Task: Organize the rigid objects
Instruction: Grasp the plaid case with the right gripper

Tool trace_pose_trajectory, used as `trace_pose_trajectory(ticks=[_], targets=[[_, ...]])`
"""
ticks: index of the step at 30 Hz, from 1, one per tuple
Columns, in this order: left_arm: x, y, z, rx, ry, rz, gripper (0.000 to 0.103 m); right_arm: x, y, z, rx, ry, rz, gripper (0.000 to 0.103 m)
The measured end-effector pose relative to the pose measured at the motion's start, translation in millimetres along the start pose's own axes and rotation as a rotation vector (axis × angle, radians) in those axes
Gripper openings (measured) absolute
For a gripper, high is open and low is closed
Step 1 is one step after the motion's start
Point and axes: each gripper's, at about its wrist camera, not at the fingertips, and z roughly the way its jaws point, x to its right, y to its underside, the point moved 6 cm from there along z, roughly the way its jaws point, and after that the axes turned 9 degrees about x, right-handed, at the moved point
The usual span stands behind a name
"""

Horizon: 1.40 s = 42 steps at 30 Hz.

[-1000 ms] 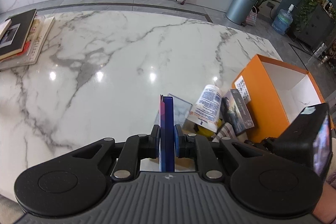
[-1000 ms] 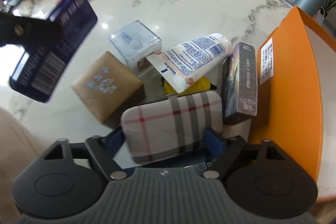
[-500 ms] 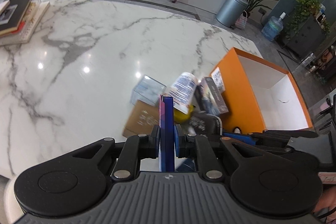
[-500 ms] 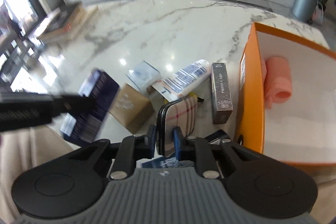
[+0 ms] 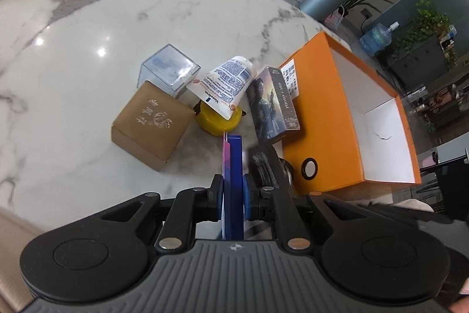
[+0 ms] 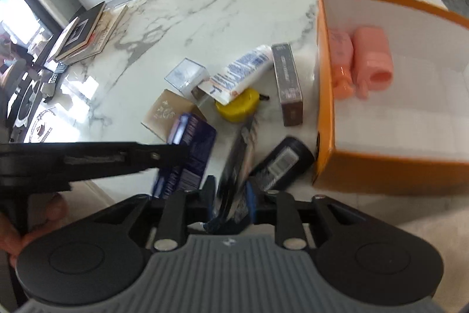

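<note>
While the left gripper (image 5: 233, 197) is clamped on a blue box (image 5: 233, 166) held edge-on above the marble table (image 5: 117, 19), the right gripper (image 6: 230, 203) is closed on a blurred, dark-edged flat case (image 6: 239, 160), also lifted. Ahead and to the right of both grippers stands the open orange box (image 6: 325, 119), which in the right wrist view holds two pink items (image 6: 372, 60) side by side against its near-left wall. Just ahead of the grippers lie a brown carton (image 5: 152, 119), clear cube (image 5: 168, 69), Vaseline tube (image 5: 225, 84) resting on a yellow disc (image 5: 218, 125), and photo-card box (image 5: 272, 104), clustered outside the orange box.
</note>
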Motion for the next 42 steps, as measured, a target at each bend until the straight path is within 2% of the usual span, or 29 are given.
trace_pose_trajectory(ticks=[4,6,8,9,11,14,16,19,23,25,29,33,34,37,38,39,42], targets=[[-1.6,-1.6,12.2,-0.025,0.008,-0.024,0.015,2.1,-7.5,11.4,0.003,-0.019,-0.009,0.032],[-4.3,-1.0,14.8,-0.037,-0.031,-0.019,0.015,6.2,-6.7,21.4,-0.033,-0.019,0.012,0.032],[-3.9,-1.7,10.0,-0.019,-0.07,0.028,0.015,11.1,-3.1,26.6,-0.061,0.006,0.026,0.033],[-3.7,-2.1,6.7,-0.012,-0.082,0.05,0.015,12.1,-1.2,27.6,-0.072,0.0,0.033,0.038],[-3.9,-1.3,4.7,-0.03,-0.113,0.098,0.015,13.9,2.7,30.3,-0.089,-0.02,0.058,0.044],[-4.6,2.8,8.6,-0.062,-0.158,0.169,0.015,10.0,6.4,40.9,-0.124,-0.046,0.08,0.044],[-7.4,5.8,11.1,-0.08,-0.164,0.171,0.015,6.5,10.4,47.1,-0.151,-0.066,0.109,0.044],[-12.1,7.5,14.7,-0.095,-0.163,0.167,0.015,5.0,17.4,55.6,-0.182,-0.07,0.134,0.05],[-19.7,9.6,17.6,-0.112,-0.148,0.126,0.015,8.8,21.9,64.6,-0.214,-0.031,0.156,0.051],[-23.0,9.6,15.9,-0.112,-0.147,0.105,0.015,9.6,23.1,68.5,-0.22,-0.031,0.17,0.051],[-28.4,8.5,9.0,-0.097,-0.209,0.133,0.015,5.4,22.1,75.4,-0.204,-0.016,0.138,0.052],[-34.0,10.1,5.7,-0.095,-0.185,0.108,0.015,5.0,17.2,83.1,-0.147,-0.008,0.154,0.057],[-34.9,9.9,5.4,-0.092,-0.181,0.099,0.015,4.6,15.5,84.4,-0.137,-0.004,0.146,0.056],[-35.2,9.7,5.4,-0.087,-0.164,0.086,0.015,8.8,14.4,83.5,-0.132,-0.003,0.173,0.043],[-33.9,9.2,7.8,-0.087,-0.158,0.081,0.015,11.7,13.5,81.0,-0.126,-0.007,0.192,0.038],[-33.6,9.6,8.2,-0.088,-0.149,0.077,0.015,12.6,12.6,78.0,-0.122,-0.014,0.198,0.027],[-31.6,11.1,8.7,-0.087,-0.154,0.088,0.015,6.5,6.1,64.1,-0.094,-0.063,0.196,0.014]])
